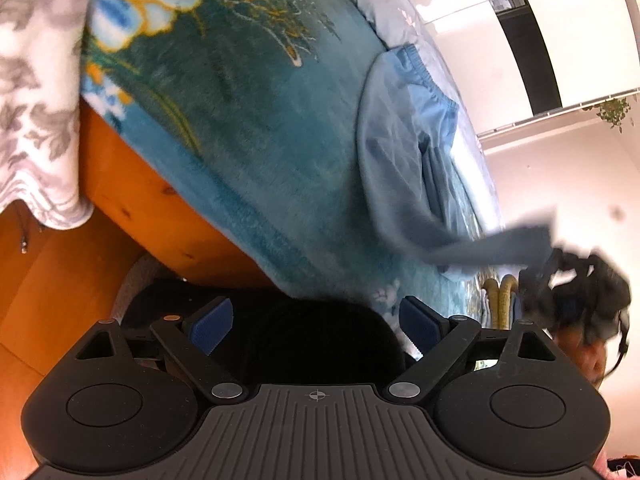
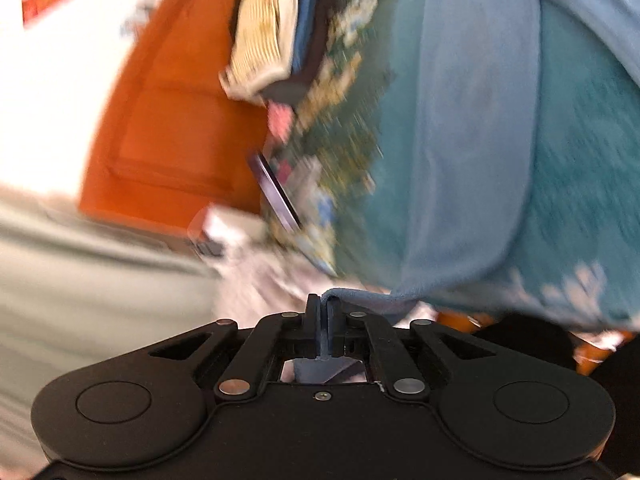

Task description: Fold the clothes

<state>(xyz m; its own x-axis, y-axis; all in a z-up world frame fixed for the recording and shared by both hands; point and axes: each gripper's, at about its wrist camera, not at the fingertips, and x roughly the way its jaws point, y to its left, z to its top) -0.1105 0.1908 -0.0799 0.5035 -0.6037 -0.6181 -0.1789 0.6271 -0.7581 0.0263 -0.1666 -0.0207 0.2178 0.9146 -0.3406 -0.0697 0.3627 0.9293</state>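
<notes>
A light blue garment point(image 1: 400, 140) with an elastic waistband lies spread on a teal flowered blanket point(image 1: 260, 120) that covers a bed. My left gripper point(image 1: 316, 324) hangs open below the bed's edge, nothing between its blue pads point(image 1: 212, 324). Far right in the left wrist view, my right gripper point(image 1: 572, 292) shows blurred, pulling a strip of the garment off the blanket. In the right wrist view, the right gripper point(image 2: 322, 308) is shut on the garment's point(image 2: 472, 160) thin hem, and the cloth stretches away over the blanket point(image 2: 580, 200).
An orange wooden bed frame point(image 1: 132, 184) runs under the blanket. A grey-patterned white cloth point(image 1: 36, 100) hangs at left. A pile of folded clothes point(image 2: 276, 40) and a dark phone point(image 2: 276, 192) lie on the bed. White wall and window point(image 1: 520, 40) stand beyond.
</notes>
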